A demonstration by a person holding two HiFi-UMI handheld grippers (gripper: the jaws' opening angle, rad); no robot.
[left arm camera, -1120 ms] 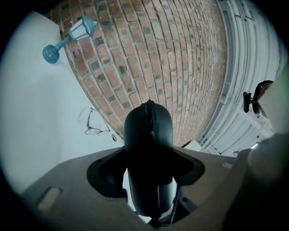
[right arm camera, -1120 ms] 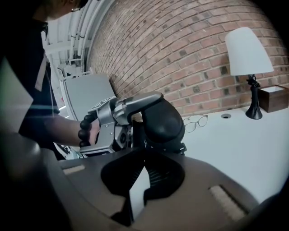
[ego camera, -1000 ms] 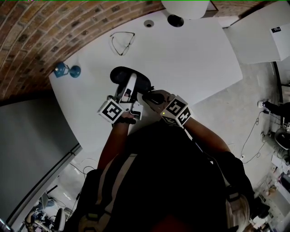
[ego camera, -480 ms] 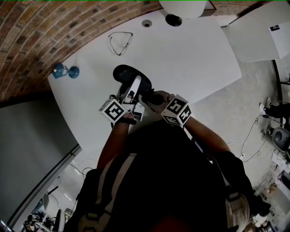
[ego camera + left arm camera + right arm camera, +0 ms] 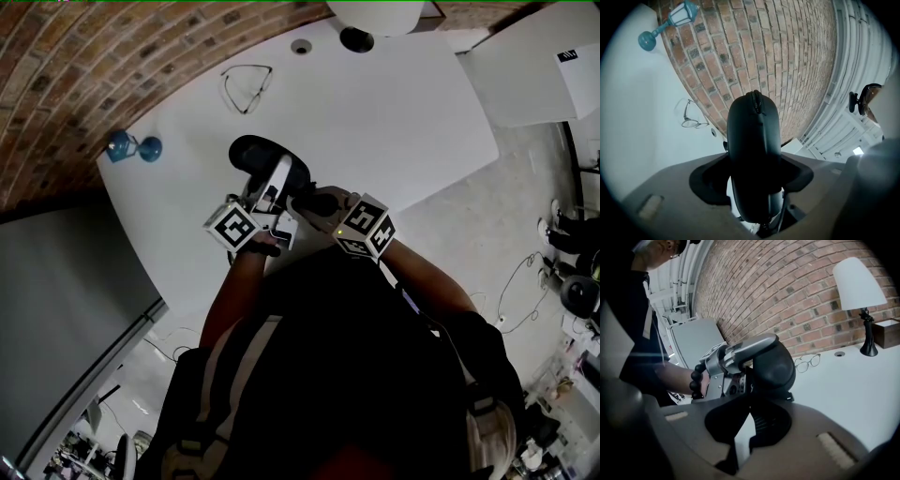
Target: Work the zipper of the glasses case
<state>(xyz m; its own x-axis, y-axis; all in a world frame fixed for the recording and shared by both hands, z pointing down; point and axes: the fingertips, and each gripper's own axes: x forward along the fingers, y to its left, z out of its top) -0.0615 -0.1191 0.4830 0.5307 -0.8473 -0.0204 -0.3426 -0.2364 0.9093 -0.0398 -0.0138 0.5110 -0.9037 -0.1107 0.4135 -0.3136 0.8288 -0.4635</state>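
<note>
A white worktop (image 5: 403,112) runs along a brick wall (image 5: 84,66). Thin-rimmed spectacles (image 5: 246,86) lie on it near the wall. A teal lantern ornament (image 5: 131,146) sits at its left corner, well apart from them. A lamp (image 5: 858,284) with a white shade and black foot stands at the far edge. A brown box (image 5: 887,333) is just beside it, and a small round grommet (image 5: 301,46) is near. Cables (image 5: 525,281) trail over the pale floor.

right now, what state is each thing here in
left gripper: fingers just closed further, clamped on the dark oval zip-up glasses case
glasses case: looks zipped shut
right gripper: fingers shut, tips at the case's edge
wire-rimmed glasses: out of the case, lying on the white table
white-shaded black lamp: standing upright
small blue lantern ornament: standing on the table
</note>
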